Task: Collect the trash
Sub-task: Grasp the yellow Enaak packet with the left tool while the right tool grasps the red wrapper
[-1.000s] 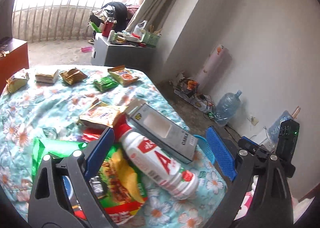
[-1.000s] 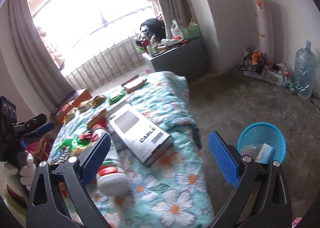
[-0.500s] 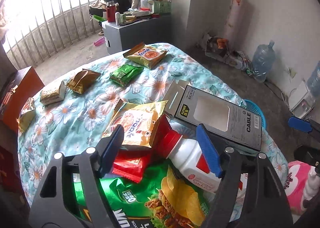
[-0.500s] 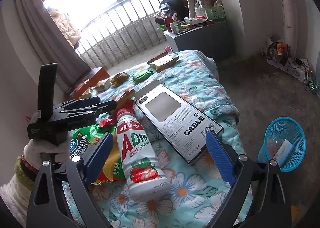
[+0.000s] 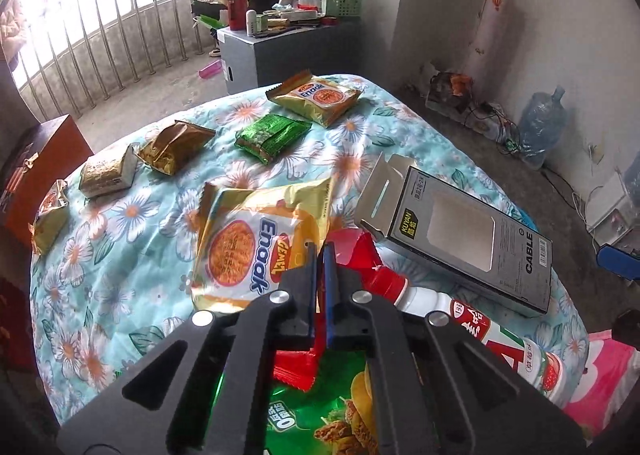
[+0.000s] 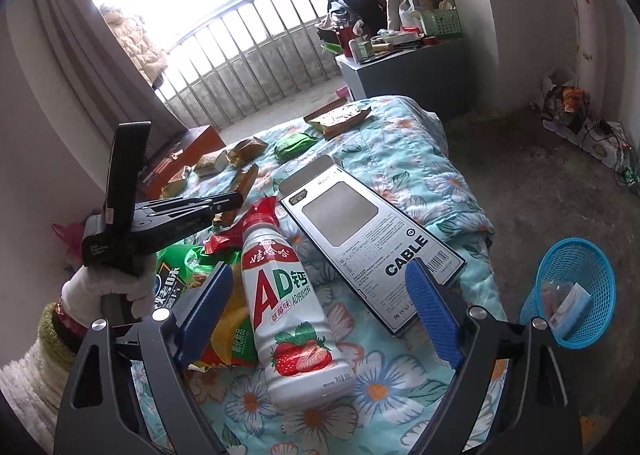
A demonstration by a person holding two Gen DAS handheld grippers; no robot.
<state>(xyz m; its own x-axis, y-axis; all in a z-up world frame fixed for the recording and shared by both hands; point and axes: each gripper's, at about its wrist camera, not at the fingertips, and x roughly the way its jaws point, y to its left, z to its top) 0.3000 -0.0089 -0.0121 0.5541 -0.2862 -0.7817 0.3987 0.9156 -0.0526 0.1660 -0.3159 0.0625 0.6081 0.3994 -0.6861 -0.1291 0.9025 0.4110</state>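
Trash lies on a floral-clothed table [image 5: 120,255]. My left gripper [image 5: 319,247] is shut, its tips pinching the near edge of a yellow Enaak wrapper [image 5: 248,243], as far as I can see. A red wrapper [image 5: 352,251] and a green chip bag [image 5: 320,415] lie under it. My right gripper [image 6: 320,267] stands wide with its jaws closing. The white AD bottle [image 6: 296,295] with a red cap lies between them, untouched by the pads. A grey cable box [image 6: 360,227] rests beside the bottle. The left gripper [image 6: 236,199] shows at the left, held by a gloved hand.
A blue mesh basket [image 6: 572,295] holding some scraps stands on the floor at the right of the table. Several more snack wrappers, among them a green one [image 5: 272,137], lie farther back. A grey cabinet [image 5: 280,51] and a water jug [image 5: 540,131] stand by the walls.
The left gripper's jaws went from wide open to shut over the yellow wrapper's edge. The right gripper swung over the bottle and its jaws narrowed a little.
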